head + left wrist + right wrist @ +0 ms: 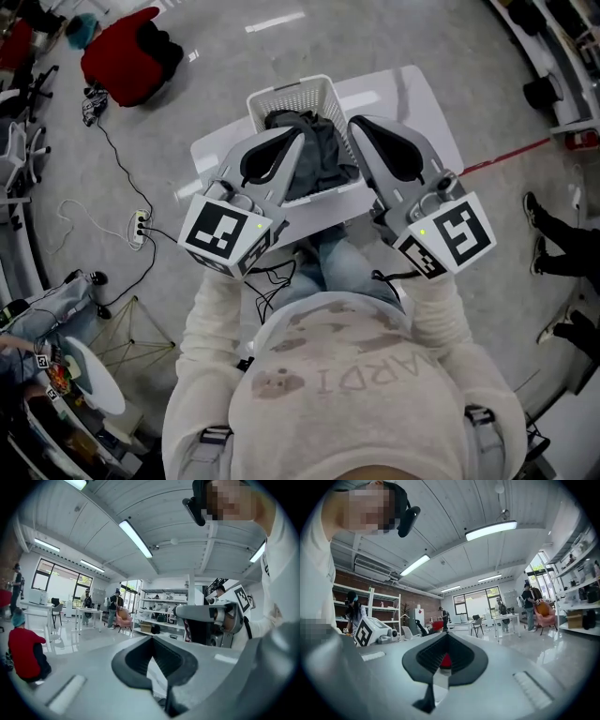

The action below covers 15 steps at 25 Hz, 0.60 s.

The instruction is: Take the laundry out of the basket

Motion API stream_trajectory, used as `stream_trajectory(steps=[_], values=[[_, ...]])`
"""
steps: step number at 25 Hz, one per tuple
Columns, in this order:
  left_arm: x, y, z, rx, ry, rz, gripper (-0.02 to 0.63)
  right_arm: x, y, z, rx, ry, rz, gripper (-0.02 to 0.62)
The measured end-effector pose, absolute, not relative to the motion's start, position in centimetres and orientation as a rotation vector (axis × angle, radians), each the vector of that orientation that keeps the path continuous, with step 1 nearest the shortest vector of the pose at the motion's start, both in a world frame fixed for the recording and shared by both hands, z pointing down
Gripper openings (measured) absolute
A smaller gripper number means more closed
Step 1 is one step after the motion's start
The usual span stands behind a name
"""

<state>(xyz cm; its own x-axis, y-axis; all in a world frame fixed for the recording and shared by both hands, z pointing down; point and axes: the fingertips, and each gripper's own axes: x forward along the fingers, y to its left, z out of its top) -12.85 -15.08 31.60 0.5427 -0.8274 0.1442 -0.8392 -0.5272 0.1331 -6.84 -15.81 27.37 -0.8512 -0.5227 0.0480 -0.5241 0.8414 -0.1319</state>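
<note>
A white slatted laundry basket (314, 94) stands on a small white table (417, 94) in front of me. Dark grey laundry (323, 159) lies crumpled inside it. My left gripper (298, 137) hovers over the basket's left side and my right gripper (355, 123) over its right side, both above the clothes. Each has its jaws shut tip to tip with nothing between them. The left gripper view (152, 637) and the right gripper view (446, 633) look out level across the room, so neither shows the basket or the laundry.
A person in red (127, 52) crouches on the floor at far left. A power strip with cables (139, 227) lies left of the table. Someone's legs (562, 246) stand at the right, near a red floor line (511, 155). Shelves and desks show in both gripper views.
</note>
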Motion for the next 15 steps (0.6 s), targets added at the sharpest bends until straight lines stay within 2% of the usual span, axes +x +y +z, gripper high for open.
stream_trajectory(steps=[10, 15], values=[[-13.3, -23.0, 39.6, 2.461, -1.495, 0.144, 0.003, -7.5, -23.9, 30.0, 0.724, -3.000, 0.214, 0.026], [-14.5, -26.6, 45.2, 2.332, -1.512, 0.200, 0.043, -7.5, -27.8, 32.2, 0.703, -2.976, 0.241, 0.028]])
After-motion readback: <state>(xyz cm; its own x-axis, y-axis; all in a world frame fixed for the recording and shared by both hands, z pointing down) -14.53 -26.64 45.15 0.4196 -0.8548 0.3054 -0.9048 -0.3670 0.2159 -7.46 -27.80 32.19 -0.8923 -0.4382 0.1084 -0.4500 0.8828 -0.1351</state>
